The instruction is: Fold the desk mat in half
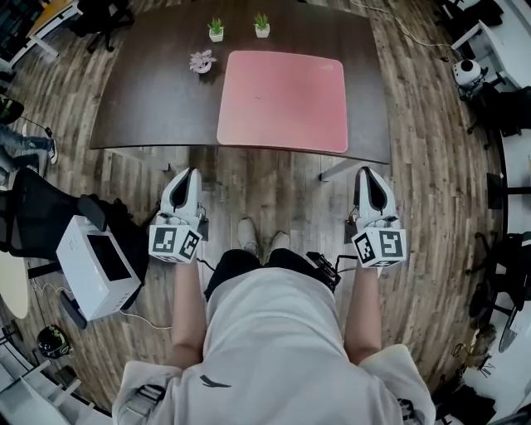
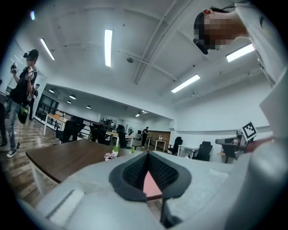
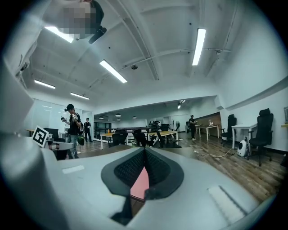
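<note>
A pink desk mat (image 1: pixel 283 100) lies flat and unfolded on the dark brown table (image 1: pixel 149 91), near its front edge. My left gripper (image 1: pixel 186 176) hangs in front of the table, short of the mat's near left corner, jaws shut on nothing. My right gripper (image 1: pixel 370 174) is level with it, short of the mat's near right corner, also shut and empty. In the left gripper view a sliver of the mat (image 2: pixel 151 185) shows between the closed fingers (image 2: pixel 130 170). In the right gripper view the mat (image 3: pixel 140 183) shows the same way, past that gripper (image 3: pixel 145 150).
Two small green potted plants (image 1: pixel 216 30) (image 1: pixel 262 25) and a pale flower pot (image 1: pixel 202 61) stand at the table's back. A white box-like device (image 1: pixel 95 266) and a black chair (image 1: pixel 37 212) are on the floor to my left. People stand in the office (image 2: pixel 24 85).
</note>
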The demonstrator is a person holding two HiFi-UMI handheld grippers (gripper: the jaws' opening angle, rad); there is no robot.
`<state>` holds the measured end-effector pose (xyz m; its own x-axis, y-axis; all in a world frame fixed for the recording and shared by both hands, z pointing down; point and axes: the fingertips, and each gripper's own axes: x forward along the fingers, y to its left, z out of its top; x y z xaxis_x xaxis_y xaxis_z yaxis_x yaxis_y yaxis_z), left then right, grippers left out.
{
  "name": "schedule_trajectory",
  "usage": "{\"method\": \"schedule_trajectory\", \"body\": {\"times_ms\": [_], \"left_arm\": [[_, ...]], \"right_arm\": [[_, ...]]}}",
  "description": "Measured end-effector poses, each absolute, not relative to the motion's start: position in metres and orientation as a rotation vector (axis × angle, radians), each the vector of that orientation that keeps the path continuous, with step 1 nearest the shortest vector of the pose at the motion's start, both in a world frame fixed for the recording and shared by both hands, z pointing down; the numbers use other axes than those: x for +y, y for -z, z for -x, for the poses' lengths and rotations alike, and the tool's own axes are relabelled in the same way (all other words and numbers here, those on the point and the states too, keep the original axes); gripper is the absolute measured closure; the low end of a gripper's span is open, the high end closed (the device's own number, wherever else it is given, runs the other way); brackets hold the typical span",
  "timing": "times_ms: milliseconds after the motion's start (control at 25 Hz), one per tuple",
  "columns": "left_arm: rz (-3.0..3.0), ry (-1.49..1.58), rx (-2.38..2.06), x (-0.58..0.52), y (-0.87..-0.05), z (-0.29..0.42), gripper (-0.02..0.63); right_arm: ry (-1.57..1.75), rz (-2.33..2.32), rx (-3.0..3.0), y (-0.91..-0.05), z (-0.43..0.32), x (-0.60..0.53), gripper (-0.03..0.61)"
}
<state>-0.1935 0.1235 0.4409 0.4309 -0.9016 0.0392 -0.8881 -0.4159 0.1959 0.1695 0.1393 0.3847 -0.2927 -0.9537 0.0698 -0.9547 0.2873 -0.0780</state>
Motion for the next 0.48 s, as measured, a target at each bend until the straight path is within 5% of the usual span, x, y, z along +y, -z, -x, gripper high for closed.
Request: {"method": "schedule_trajectory", "body": {"times_ms": [480], "left_arm": [[-2.547,0.108,-1.468,0.074,-0.443,0.209,0.611]], "right_arm": [[-0.242,-1.991,-2.418,-0.400,-0.165,0.111,0.577]]}}
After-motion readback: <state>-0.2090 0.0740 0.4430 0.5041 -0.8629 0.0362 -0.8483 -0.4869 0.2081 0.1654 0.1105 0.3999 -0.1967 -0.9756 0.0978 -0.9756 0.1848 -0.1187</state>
